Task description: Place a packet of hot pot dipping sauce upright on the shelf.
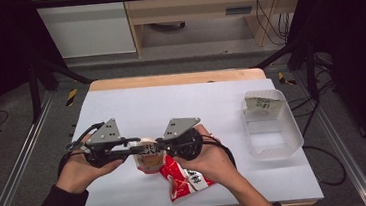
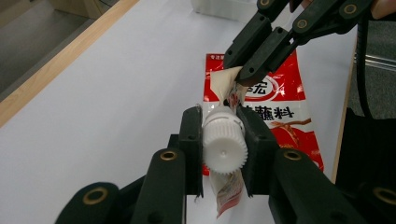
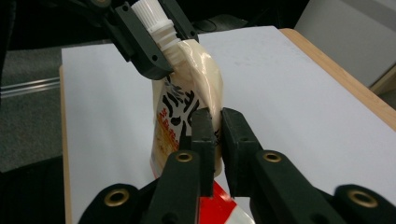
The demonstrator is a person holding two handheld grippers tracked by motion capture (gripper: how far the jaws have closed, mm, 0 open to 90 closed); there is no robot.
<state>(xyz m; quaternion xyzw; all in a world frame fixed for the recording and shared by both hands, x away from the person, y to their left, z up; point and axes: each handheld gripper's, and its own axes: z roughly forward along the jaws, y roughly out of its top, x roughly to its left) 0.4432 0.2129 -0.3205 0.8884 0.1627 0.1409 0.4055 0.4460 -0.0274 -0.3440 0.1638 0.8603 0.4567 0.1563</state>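
A cream spout pouch [image 1: 148, 159] with dark lettering hangs above the white table sheet [image 1: 171, 104], held between both grippers. My left gripper [image 2: 220, 115] is shut on its white ribbed cap [image 2: 224, 147], one jaw on each side. My right gripper [image 3: 215, 117] is shut on the pouch's [image 3: 187, 102] thin side edge, below the spout. In the high view the left gripper [image 1: 125, 150] and the right gripper [image 1: 160, 146] face each other tip to tip over the pouch. A red sauce packet [image 1: 185, 180] lies flat on the sheet beneath, partly under the right hand.
A clear plastic tub [image 1: 271, 124] with a labelled item at its far end stands at the right of the sheet. The wooden table edge [image 1: 176, 79] runs along the far side. Metal rails flank the table.
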